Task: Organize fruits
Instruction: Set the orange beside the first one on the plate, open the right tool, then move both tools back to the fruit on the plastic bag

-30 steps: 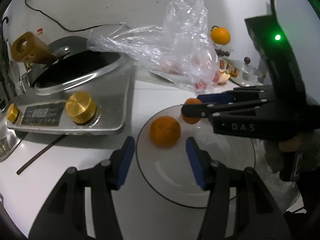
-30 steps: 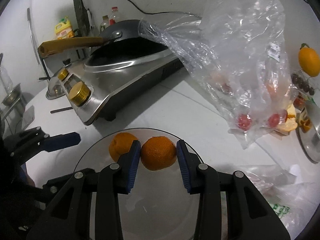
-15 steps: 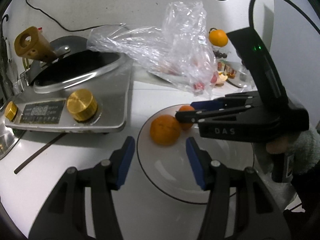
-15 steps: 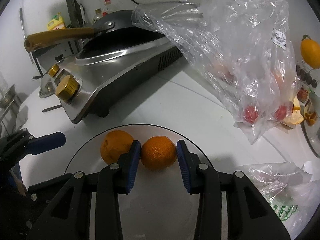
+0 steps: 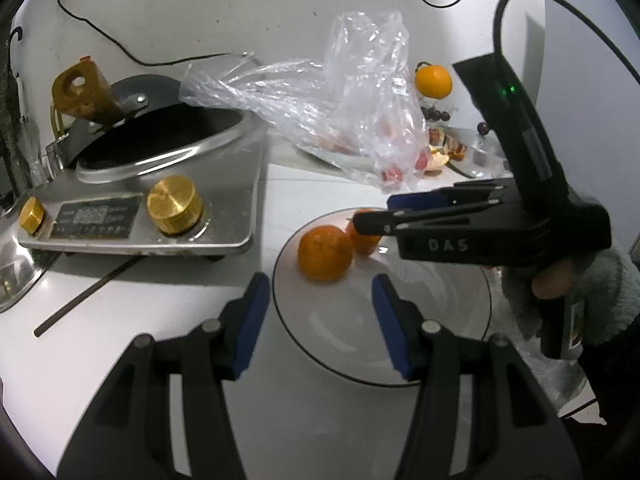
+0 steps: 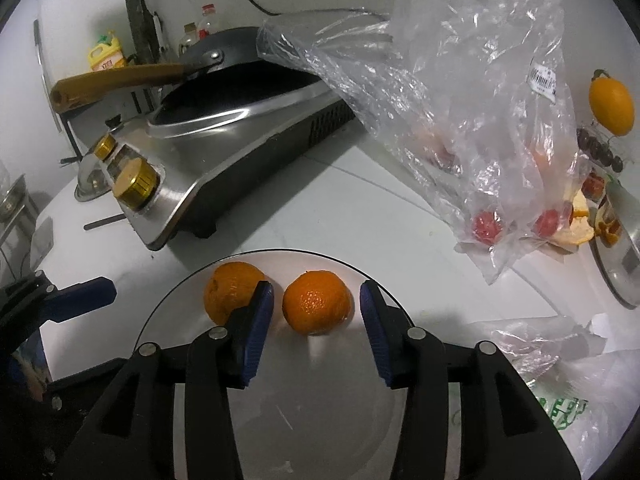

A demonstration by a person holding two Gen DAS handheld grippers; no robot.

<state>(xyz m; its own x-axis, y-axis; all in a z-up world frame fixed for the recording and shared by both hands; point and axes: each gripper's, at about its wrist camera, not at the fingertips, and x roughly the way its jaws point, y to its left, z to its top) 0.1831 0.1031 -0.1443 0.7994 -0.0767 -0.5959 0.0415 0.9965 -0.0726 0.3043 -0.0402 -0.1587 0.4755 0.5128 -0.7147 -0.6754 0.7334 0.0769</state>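
My right gripper (image 6: 317, 309) has just been opening: its pads, which pinched the second orange (image 6: 317, 302) a moment ago, now stand clear on both sides, the fruit resting between them on the plate (image 6: 352, 412). The first orange (image 6: 229, 293) sits just beside it, at the left pad. Both are round, so no long axis; the stem end seems to face up. My left gripper (image 5: 317, 307) hovers spread and empty over the plate's near rim.

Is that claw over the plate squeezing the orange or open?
Open: the right gripper has just been opening, with gaps beside the orange on the plate.
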